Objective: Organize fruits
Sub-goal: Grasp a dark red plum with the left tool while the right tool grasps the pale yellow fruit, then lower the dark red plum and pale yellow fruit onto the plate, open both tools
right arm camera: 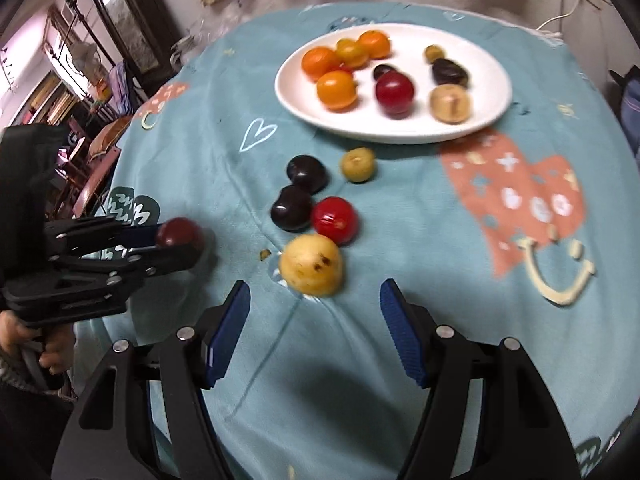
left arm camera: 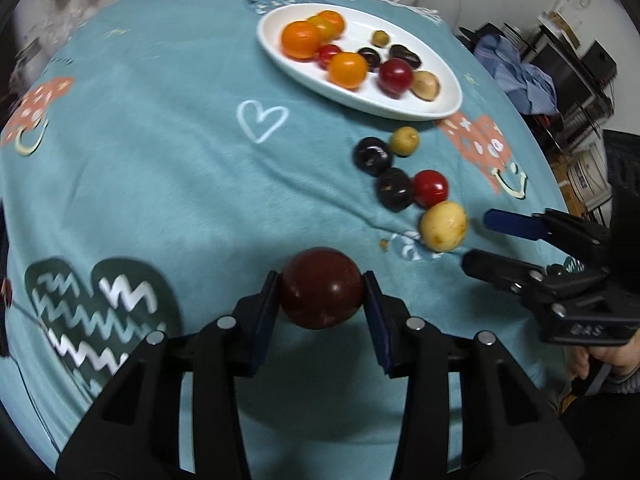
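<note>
Dark red plum (left arm camera: pixel 322 287), round and glossy, sitting clamped between blue ribbed pads of left gripper (left arm camera: pixel 323 286), just above teal cloth (left arm camera: pixel 160 168). Right gripper (right arm camera: pixel 314 312) hanging with jaws apart, nothing between, yellow fruit (right arm camera: pixel 311 265) just ahead. Red tomato (right arm camera: pixel 334 219) and two black plums touching in cluster nearby. White oval plate (right arm camera: pixel 492 112) farther back, carrying oranges and mixed fruit. Cloth soft, creased, printed with hearts. Cluttered shelves lining room edge.

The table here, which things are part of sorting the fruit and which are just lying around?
Part of the job:
dark red fruit in the left gripper
right gripper, open
yellow fruit
loose fruits
white plate

Lying about:
blue clothes
crumb
</note>
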### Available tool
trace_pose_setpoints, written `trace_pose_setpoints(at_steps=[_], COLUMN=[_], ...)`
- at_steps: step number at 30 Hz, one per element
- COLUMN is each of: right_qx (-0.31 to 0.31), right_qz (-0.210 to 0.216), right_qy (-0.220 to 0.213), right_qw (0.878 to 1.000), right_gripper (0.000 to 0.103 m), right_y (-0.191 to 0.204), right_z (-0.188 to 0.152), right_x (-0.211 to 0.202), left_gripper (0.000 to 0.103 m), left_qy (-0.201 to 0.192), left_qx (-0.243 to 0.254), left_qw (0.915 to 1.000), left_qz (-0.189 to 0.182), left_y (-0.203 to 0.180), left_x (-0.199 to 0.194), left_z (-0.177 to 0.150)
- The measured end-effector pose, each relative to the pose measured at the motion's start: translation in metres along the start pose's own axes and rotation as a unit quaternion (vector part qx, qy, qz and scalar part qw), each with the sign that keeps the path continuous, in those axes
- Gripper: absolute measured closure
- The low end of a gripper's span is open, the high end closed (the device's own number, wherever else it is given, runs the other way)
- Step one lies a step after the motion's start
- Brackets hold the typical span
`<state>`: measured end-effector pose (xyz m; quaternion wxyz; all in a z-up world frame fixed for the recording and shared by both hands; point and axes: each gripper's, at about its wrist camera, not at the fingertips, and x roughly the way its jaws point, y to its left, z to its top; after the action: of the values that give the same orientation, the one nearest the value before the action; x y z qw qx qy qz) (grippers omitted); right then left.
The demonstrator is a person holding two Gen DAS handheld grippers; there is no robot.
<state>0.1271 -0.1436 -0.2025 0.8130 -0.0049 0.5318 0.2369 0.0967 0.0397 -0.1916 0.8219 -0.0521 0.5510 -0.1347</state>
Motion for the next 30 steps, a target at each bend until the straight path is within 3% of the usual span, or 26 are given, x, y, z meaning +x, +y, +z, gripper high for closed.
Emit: trace_pose_setpoints(at_steps=[3, 7, 13, 19, 23, 30], right_qx=[-0.003, -0.002, 0.005, 0.026, 0.060, 0.070], right_qz=[-0.006, -0.003, 0.018, -0.005, -0.021, -0.034], right_qy=[0.012, 0.027, 0.007, -0.011, -0.046, -0.118], right_qw=[1.000, 1.000, 1.000, 1.000, 0.997, 0.990], right_gripper=[0.041, 0.063, 0.065, 0.065, 0.065, 0.065], right_y=[0.002, 0.000, -0.005, -0.028, -0.055, -0.087], right_z=[0.006, 0.007, -0.002, -0.015, -0.001, 0.069], right_x=[0.013, 0.027, 0.005, -0.016, -0.039, -0.063], left_gripper=[0.061, 0.061, 0.061, 0.061, 0.061, 0.061], left_qy=[0.000, 0.005, 0.017, 0.012, -0.014, -0.068], left_qx=[-0.010, -0.015, -0.002, 0.023, 0.043, 0.071], left_qw=[0.9999, 0.9999, 0.9998, 0.9995, 0.9987, 0.9951], left_qz=[0.001, -0.001, -0.007, -0.020, -0.022, -0.011], left_y=[0.004, 0.005, -0.006, -0.024, -0.037, -0.051], left_x=[-0.002, 0.001, 0.009, 0.008, 0.001, 0.001], left_z=[-0.006, -0.010, -0.011, 0.007, 0.045, 0.140])
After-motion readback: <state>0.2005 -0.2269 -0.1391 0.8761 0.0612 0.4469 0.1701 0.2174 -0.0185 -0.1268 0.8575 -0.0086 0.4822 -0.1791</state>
